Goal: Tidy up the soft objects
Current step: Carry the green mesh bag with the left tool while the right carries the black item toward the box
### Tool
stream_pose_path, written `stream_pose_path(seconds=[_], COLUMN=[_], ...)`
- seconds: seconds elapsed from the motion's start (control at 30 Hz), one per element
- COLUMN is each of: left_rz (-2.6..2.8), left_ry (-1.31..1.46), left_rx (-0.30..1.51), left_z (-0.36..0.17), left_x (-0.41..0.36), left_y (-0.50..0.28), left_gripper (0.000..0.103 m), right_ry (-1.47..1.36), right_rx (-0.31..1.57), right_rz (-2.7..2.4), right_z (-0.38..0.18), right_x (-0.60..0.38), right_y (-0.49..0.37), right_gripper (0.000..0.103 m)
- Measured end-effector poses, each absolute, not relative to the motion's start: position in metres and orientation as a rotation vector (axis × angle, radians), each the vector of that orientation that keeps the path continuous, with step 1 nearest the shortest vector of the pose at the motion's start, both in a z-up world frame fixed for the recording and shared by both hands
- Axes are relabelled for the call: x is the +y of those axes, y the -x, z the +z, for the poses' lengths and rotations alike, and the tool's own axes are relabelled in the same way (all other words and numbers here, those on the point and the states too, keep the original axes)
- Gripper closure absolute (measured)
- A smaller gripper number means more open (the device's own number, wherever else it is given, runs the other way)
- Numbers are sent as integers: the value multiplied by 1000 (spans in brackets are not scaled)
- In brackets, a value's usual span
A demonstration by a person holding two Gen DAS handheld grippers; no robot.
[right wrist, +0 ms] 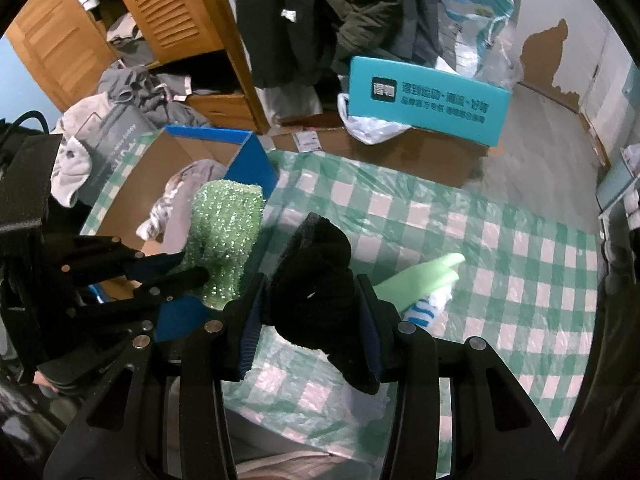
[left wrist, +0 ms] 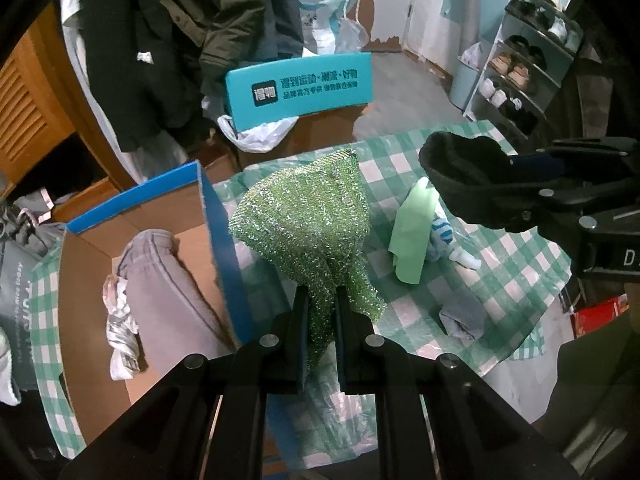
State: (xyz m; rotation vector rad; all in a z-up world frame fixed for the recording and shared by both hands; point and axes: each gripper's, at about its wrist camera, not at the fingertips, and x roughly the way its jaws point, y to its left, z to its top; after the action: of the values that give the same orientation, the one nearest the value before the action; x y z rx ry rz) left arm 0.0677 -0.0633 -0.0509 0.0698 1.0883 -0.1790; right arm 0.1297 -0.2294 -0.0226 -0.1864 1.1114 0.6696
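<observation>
Mid-carry: left tongs point(left wrist: 322, 316) pinching a green sparkly cloth point(left wrist: 308, 216), right tongs point(right wrist: 312, 312) clamped on a black knit piece point(right wrist: 316, 280), possibly a sock. Both lifted off the checked worktop point(right wrist: 500, 248). Next: swing left over the open box point(left wrist: 160, 216), then release.

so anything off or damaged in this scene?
Nothing wrong with the grips: left gripper pinches the green mesh cloth, right gripper clamps the black knit item. Only oddity: wall paint peeled off near the floor.
</observation>
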Motion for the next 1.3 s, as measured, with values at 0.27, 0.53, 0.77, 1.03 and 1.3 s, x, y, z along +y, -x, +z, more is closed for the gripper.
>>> stream_pose_path(seconds=[0.27, 0.53, 0.77, 1.03, 1.3], left_rz=[-161, -125, -88, -47, 6], left_ry=[-42, -25, 13, 43, 76], left_rx=[1075, 1058, 1052, 1052, 1052], left_z=[-44, -40, -39, -41, -45], left_x=[-41, -18, 9, 39, 72], left_y=[-64, -61, -55, -48, -41], left_gripper=[92, 92, 92, 92, 92], right_ry=[208, 225, 252, 285, 312], right_rx=[1106, 1101, 1100, 1106, 1123], right_rz=[700, 731, 769, 812, 854], right_z=[-19, -15, -14, -15, -21], right_x=[-207, -182, -154, -116, -78], right_y=[-128, -127, -125, -120, -115], right_gripper=[60, 60, 60, 60, 60])
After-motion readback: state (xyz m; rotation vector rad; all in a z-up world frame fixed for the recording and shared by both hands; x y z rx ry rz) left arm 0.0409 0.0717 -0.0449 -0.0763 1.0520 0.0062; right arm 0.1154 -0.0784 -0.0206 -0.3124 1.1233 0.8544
